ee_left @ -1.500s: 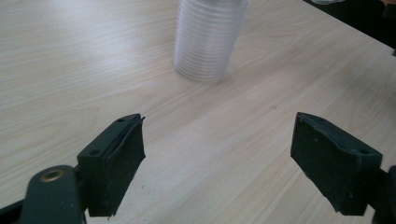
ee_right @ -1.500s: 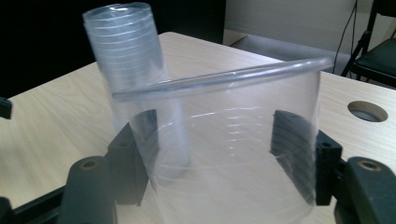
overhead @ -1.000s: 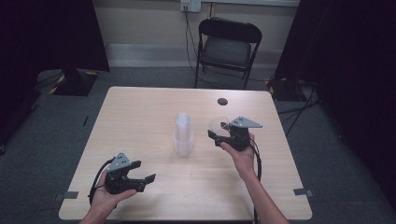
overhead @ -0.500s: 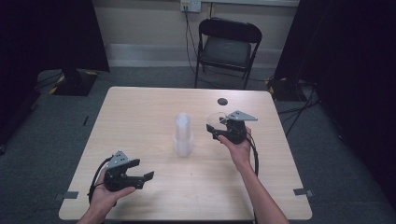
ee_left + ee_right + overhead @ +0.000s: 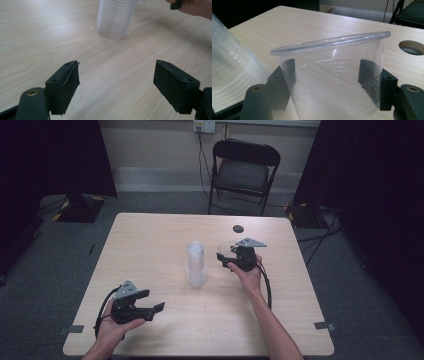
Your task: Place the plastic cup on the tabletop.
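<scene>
No readable writing on any item. Right gripper (image 5: 226,260) clamped on clear plastic cup (image 5: 332,75), rim up, axis upright, held just right of cup stack (image 5: 196,264) at counter (image 5: 150,240) centre. Right forearm reaches in from near edge. Left gripper (image 5: 155,306) near front-left, jaws wide, empty, pointed toward stack. Stack upright.

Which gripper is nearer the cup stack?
Right. The right gripper, shut on a single cup, sits just beside the stack. The left gripper is open, farther off near the table's front edge.
</scene>
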Demonstrator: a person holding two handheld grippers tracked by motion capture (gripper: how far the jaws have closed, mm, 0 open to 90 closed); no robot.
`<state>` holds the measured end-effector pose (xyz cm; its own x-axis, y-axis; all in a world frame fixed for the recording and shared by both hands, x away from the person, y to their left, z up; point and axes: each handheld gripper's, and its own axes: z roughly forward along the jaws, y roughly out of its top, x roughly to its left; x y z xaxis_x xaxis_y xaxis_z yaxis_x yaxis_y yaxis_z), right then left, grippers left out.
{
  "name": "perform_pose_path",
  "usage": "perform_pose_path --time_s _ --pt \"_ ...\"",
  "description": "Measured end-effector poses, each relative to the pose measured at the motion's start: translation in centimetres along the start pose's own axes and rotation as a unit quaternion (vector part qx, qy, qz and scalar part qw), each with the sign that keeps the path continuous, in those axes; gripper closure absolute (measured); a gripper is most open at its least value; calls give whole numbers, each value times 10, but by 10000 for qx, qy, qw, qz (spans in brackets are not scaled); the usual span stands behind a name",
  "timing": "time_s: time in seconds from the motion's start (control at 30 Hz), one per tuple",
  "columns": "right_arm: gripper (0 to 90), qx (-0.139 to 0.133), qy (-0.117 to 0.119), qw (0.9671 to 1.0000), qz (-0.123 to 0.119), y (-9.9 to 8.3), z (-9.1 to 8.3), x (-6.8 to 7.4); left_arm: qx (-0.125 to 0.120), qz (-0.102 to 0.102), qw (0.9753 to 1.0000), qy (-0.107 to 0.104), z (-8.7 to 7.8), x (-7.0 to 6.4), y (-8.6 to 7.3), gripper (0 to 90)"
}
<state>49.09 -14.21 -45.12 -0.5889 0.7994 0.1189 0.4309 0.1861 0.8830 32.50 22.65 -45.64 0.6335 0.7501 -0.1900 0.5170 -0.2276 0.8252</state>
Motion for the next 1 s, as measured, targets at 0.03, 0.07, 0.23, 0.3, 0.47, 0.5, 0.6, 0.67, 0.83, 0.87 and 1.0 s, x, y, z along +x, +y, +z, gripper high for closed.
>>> perform_pose_path --time_s 0.03,0.07,0.23,0.3,0.47,0.5,0.6,0.67,0.83,0.87,1.0 --pt "299 46 -20 10000 9 -2 5 -1 -8 -15 10000 6 0 0 0 204" --pt "296 62 -20 10000 26 -3 7 -2 -8 -15 10000 6 0 0 0 205" --pt "283 135 -30 9999 87 -8 11 -5 -22 -6 10000 7 -1 0 0 212" --pt "283 145 -33 9998 111 -8 10 -6 -30 -48 10000 0 -2 0 -1 213" --pt "285 146 -30 9999 68 -8 11 -6 -31 -20 10000 9 -3 2 -1 215" --pt "287 215 -60 9997 79 -10 12 -7 -36 -10 10000 11 -3 2 -1 215" --pt "278 222 -55 9997 64 -12 13 -8 -33 -37 10000 22 -3 2 -2 215" --pt "261 233 -68 9997 50 -14 14 -8 -53 -36 10000 22 -3 2 -2 215" --pt "265 287 -97 9995 66 -21 13 -7 -54 -35 10000 29 -5 2 -3 215" --pt "268 303 -104 9995 50 -22 13 -7 -60 -34 10000 39 -5 2 -3 215" --pt "270 354 -102 9993 24 -24 11 -6 -81 -45 9999 41 -6 2 -3 215"
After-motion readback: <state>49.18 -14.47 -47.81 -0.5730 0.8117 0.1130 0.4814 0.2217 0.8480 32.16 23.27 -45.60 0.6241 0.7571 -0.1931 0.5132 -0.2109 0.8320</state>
